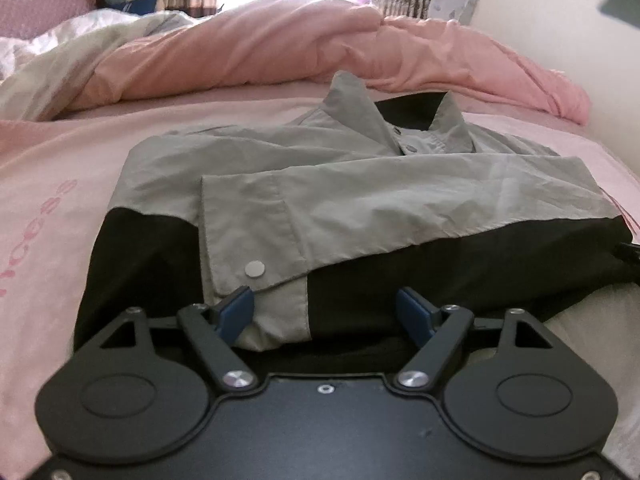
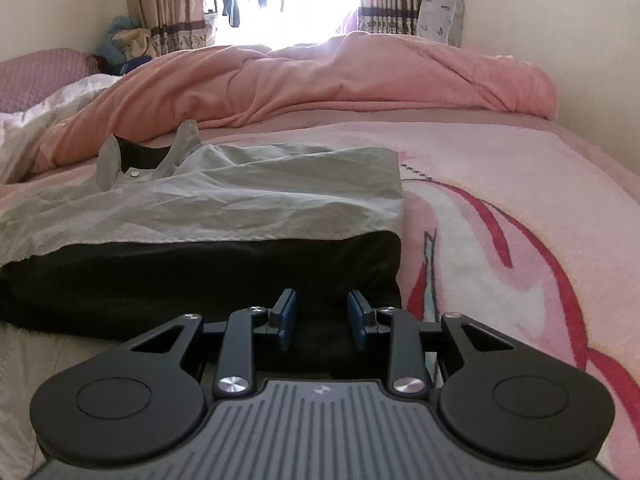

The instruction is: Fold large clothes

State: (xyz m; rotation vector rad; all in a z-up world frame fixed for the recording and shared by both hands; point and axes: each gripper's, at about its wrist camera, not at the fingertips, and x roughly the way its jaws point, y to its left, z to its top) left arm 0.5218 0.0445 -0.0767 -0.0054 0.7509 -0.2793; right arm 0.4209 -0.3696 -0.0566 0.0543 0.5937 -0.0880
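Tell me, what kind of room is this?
Most likely a bedroom. A grey and black jacket lies on a bed with a pink blanket, a bunched pink duvet behind it, and curtains by a bright window.

Grey-and-black jacket (image 1: 360,200), pink patterned bedsheet (image 2: 520,208), salmon-pink quilt (image 2: 360,76)

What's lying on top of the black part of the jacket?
A grey sleeve lies folded across the jacket, its cuff with a round snap reaching over the black panel. Whatever is beneath the sleeve is covered.
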